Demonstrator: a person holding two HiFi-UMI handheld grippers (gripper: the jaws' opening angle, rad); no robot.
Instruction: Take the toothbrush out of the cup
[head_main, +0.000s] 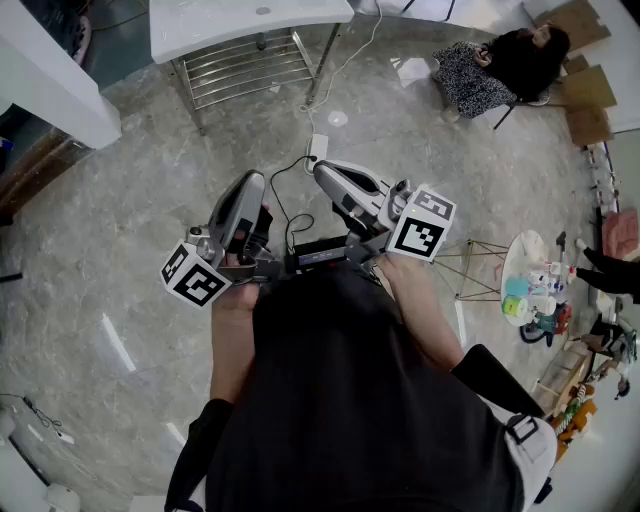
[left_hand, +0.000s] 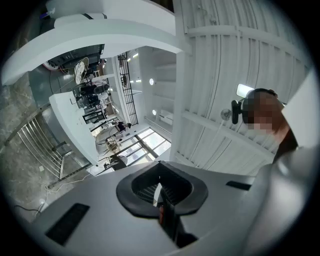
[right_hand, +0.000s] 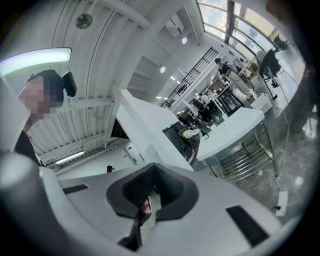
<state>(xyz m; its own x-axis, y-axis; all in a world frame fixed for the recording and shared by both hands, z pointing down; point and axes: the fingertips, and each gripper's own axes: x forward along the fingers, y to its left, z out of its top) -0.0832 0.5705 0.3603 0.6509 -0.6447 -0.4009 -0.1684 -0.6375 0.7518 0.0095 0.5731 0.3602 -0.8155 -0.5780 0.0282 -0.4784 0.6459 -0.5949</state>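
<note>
**Two empty grippers, far from the cup**

The round desk (head_main: 522, 250) stands well off to the right. The cup and toothbrush, probably in its clutter (head_main: 540, 292), are too small to tell. The left gripper (left_hand: 161, 192) and right gripper (right_hand: 147, 200) have their fingers (left_hand: 125, 195) shut on nothing. Arriving that way could topple the cup.

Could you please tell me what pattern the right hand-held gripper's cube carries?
The cube carries black-and-white square markers, clearest in the head view.

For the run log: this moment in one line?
left tool: shut, empty | right tool: shut, empty | cup: not made out
</note>
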